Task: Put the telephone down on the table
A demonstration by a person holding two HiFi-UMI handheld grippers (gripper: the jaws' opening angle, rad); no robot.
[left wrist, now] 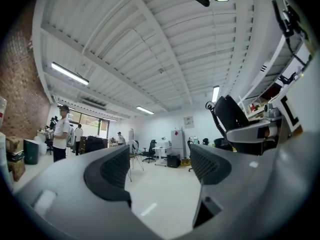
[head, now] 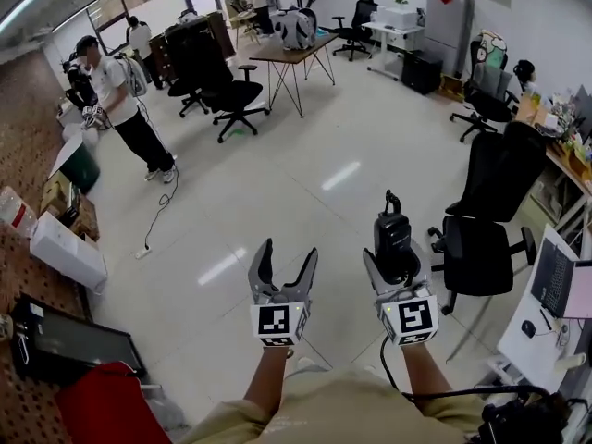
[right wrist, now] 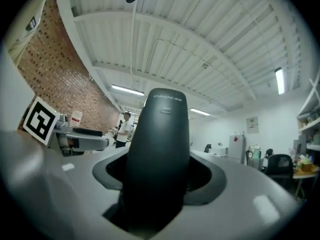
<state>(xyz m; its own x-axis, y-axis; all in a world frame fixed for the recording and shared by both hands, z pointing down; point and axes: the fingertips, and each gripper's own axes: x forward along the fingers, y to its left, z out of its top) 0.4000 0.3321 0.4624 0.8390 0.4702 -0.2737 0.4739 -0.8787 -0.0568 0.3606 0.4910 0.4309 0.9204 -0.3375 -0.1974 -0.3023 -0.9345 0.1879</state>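
Currently the open office floor (head: 314, 165) is filling most of the head view. The bench (head: 511, 342) is running down the right edge, carrying a laptop (head: 553, 280) and a mouse (head: 527, 327). A black office chair (head: 490, 220) is standing just left of the bench, between it and both grippers.

Right gripper (head: 393, 259) is hovering over the floor, left of the bench and the nearer of the two to it. Its fingers (right wrist: 205, 179) are clamping the telephone (head: 392, 234), narrow, pads pressing both sides of the black handset. So the telephone is riding in the air, well apart from the bench, touching only the fingers.

Left gripper (head: 289, 250) is hanging farther left of the bench, beside the right one. Its fingers (left wrist: 107, 171) are standing wide with nothing between them, only floor showing through the gap.

Key relation: handset's long axis is running along the right fingers, sticking out past the tips, pointing away from the person and slightly up, not toward the bench. Coiled cord (head: 392, 197) is looping off the handset's far end.

My read: carry step is pending. Next move is calling for a swing toward the bench, around the chair, then tipping the handset until its long axis is lying level over bare bench, clear of the laptop and mouse. Risk I'm flagging: cord snagging on the chair.
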